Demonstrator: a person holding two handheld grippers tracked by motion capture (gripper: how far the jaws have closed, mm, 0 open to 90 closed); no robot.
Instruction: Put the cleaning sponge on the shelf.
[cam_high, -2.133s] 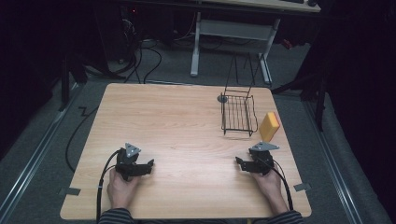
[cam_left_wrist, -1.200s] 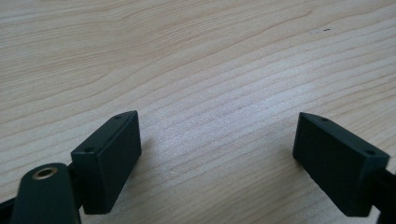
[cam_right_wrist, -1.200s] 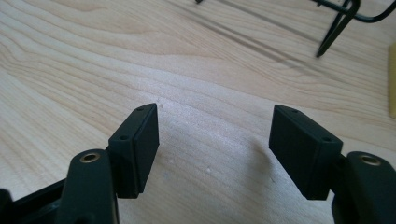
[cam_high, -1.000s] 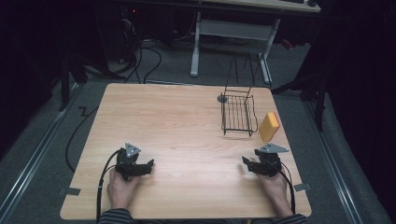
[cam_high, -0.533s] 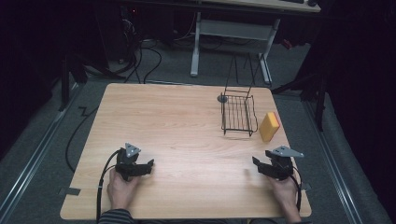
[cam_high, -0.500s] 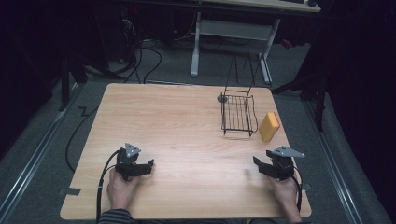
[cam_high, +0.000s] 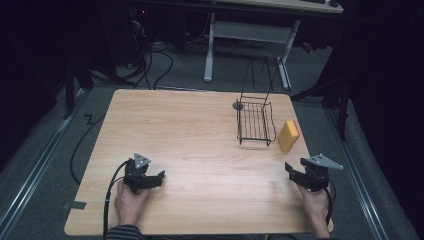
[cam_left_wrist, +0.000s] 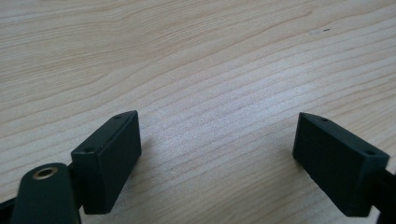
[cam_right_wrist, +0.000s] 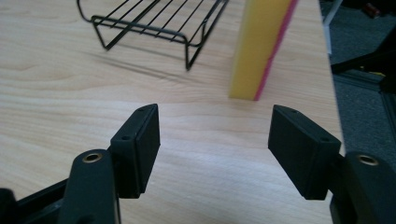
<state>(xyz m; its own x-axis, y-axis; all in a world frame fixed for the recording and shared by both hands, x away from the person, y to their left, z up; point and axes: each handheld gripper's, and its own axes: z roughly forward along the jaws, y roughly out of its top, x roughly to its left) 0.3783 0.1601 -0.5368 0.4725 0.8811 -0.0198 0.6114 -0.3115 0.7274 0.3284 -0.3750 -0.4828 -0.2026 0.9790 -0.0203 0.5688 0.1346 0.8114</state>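
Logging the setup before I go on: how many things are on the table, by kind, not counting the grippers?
Sponge, yellow, standing on edge: 1
Wire rack, black: 1
Small grey disc by the rack's far corner: 1
Total: 3

Sponge (cam_right_wrist: 261, 46) top cut off by right gripper view's edge; wire rack (cam_right_wrist: 154, 21) far part too.

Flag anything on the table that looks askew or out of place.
Only the yellow sponge stands out: it stands upright on a narrow edge, pink backing to one side, beside the wire rack near the table's right edge. Nothing is spilled or damaged.
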